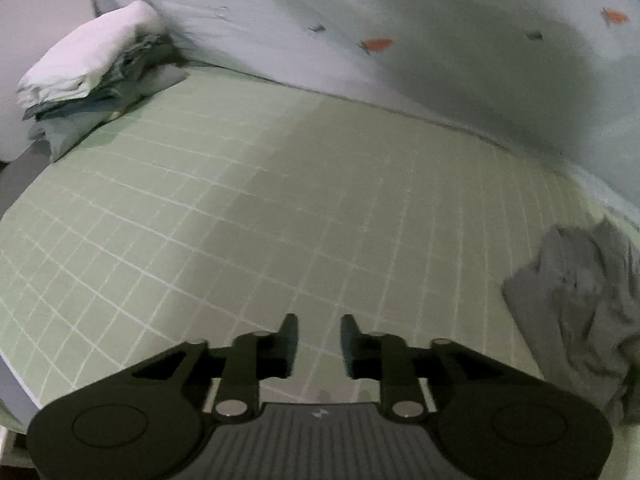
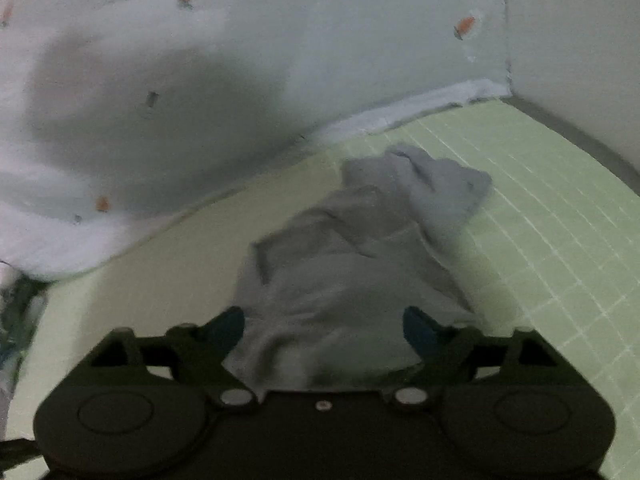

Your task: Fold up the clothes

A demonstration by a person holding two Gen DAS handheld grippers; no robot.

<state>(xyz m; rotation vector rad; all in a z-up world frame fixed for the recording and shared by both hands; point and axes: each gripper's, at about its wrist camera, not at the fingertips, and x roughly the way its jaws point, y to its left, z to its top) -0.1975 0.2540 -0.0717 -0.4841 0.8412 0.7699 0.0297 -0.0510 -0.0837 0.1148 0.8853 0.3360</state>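
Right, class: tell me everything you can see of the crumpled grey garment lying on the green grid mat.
The grey garment is a soft, matte cloth, plain, with no print visible. It lies unfolded in a crumpled heap of folds and ridges on the green grid mat, a paler end bunched toward the back. The right tongs stand open with the near end of the cloth between the fingers; no pad visibly presses on it. In the left wrist view it sits at the right edge, apart from the left tongs.
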